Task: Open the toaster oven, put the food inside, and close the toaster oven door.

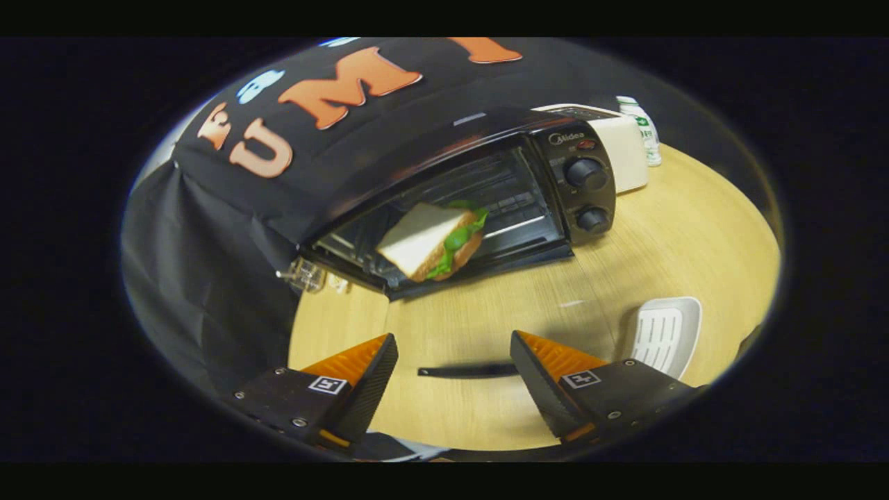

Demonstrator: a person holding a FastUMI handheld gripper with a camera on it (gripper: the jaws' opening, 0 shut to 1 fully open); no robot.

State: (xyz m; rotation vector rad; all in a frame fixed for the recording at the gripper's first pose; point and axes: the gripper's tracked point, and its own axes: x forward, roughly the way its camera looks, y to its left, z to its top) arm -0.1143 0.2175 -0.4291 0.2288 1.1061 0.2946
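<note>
Black cloth [208,229] hangs at the far left, forming the booth wall and draping down beside a round, light wooden table [500,403]. Just right of the cloth's lower edge, a small clear object [305,276] sits on the table at the toaster oven's left corner; what it is cannot be told.

Next comes the toaster oven [451,201], black and tilted in this view, well beyond the fingers. Its door [444,330] is open and lies flat on the table, glass showing the wood beneath, with its dark handle [467,371] nearest the fingers. Inside the open cavity a sandwich [434,239] rests at the front of the rack: white bread on top, green lettuce and a brown layer along its right edge. To the right of the cavity, the oven's control panel carries two round black knobs [587,173], one above the other.

Gripper [455,371] fingers sit low in the view, spread wide apart and holding nothing, with the door handle showing between them.

Behind the oven's right side stands a cream-coloured appliance [625,153], and just beyond it a small white bottle [644,135] with a green label. Further right, near the right finger, a white slotted tray [665,335] lies on the table.
</note>
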